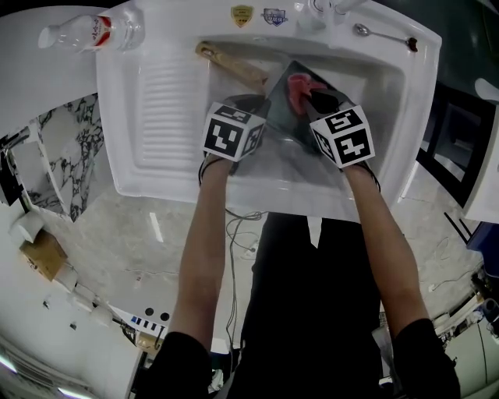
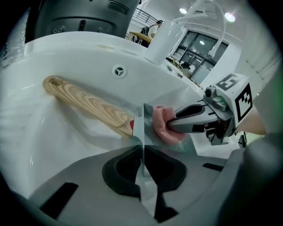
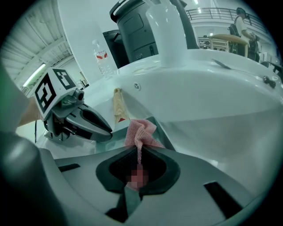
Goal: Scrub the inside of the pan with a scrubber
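Note:
A square grey pan with a wooden handle lies tilted in the white sink. My left gripper is shut on the pan's thin near rim, with the handle stretching away to the left. My right gripper is shut on a pink mesh scrubber, which rests against the inside of the pan. In the left gripper view the scrubber presses on the pan wall just right of the held rim, under the right gripper. The left gripper shows at the left of the right gripper view.
A plastic water bottle lies on the counter at the back left. A spoon rests on the sink's back ledge near the faucet base. The ribbed drainboard is on the sink's left. An overflow hole sits in the far wall.

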